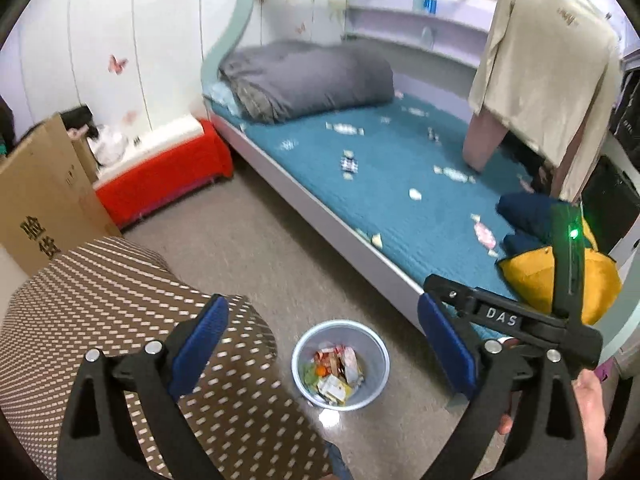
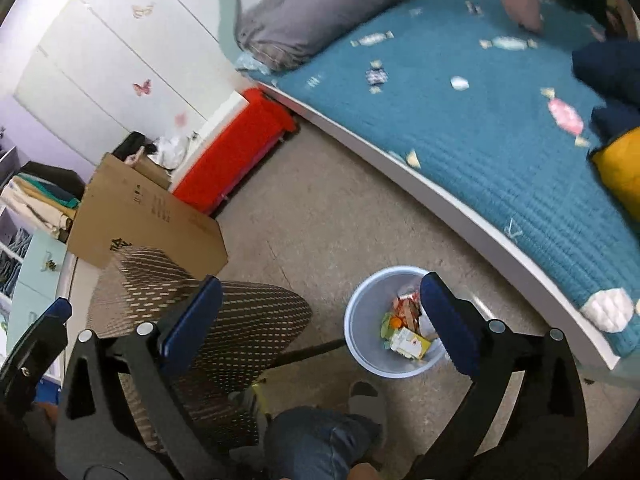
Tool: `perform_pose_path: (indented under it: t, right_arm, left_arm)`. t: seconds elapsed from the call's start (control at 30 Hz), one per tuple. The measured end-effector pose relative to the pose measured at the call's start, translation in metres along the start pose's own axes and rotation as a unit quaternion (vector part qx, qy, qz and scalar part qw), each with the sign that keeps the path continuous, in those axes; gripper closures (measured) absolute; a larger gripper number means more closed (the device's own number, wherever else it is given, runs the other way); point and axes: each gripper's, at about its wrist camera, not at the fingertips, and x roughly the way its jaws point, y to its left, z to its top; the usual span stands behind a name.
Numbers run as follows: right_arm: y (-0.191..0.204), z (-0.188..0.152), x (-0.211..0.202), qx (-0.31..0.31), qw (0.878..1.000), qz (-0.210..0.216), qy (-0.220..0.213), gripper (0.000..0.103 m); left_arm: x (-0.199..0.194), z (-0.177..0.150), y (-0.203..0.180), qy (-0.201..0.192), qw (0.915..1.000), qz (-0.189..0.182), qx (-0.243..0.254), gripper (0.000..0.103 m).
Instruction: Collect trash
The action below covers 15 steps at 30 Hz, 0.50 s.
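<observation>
A pale blue waste bin (image 1: 340, 364) stands on the floor beside the bed, holding several wrappers and cartons (image 1: 336, 376); it also shows in the right wrist view (image 2: 394, 322). My left gripper (image 1: 324, 344) is open and empty, high above the bin. My right gripper (image 2: 320, 320) is open and empty, above the bin's left side. Its body (image 1: 520, 320) shows at the right of the left wrist view. The candy shapes on the teal bed cover (image 1: 400, 168) look printed; I cannot tell if any is loose trash.
A brown patterned chair back (image 1: 132, 320) rises at lower left. A cardboard box (image 1: 44, 200) and a red-covered bench (image 1: 168, 172) stand by the wall. A grey duvet (image 1: 308, 80), a yellow and navy cushion (image 1: 556, 264) and hanging clothes (image 1: 548, 72) are on or over the bed.
</observation>
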Motion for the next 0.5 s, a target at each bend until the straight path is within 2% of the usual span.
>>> perform_pose_path:
  t: [0.27, 0.4, 0.5]
  right_arm:
    - [0.086, -0.005, -0.076, -0.066, 0.996, 0.014, -0.057, 0.006]
    - [0.125, -0.017, -0.114, -0.092, 0.992, 0.019, -0.084, 0.006]
    - [0.157, -0.030, -0.137, -0.121, 0.987, 0.019, -0.100, 0.006]
  left_arm:
    - [-0.091, -0.011, 0.021, -0.079, 0.9967, 0.015, 0.002, 0.007]
    - [-0.131, -0.018, 0.038, -0.102, 0.9941, 0.033, -0.012, 0.007]
    - [-0.161, -0.027, 0.054, -0.120, 0.9905, 0.060, -0.030, 0.005]
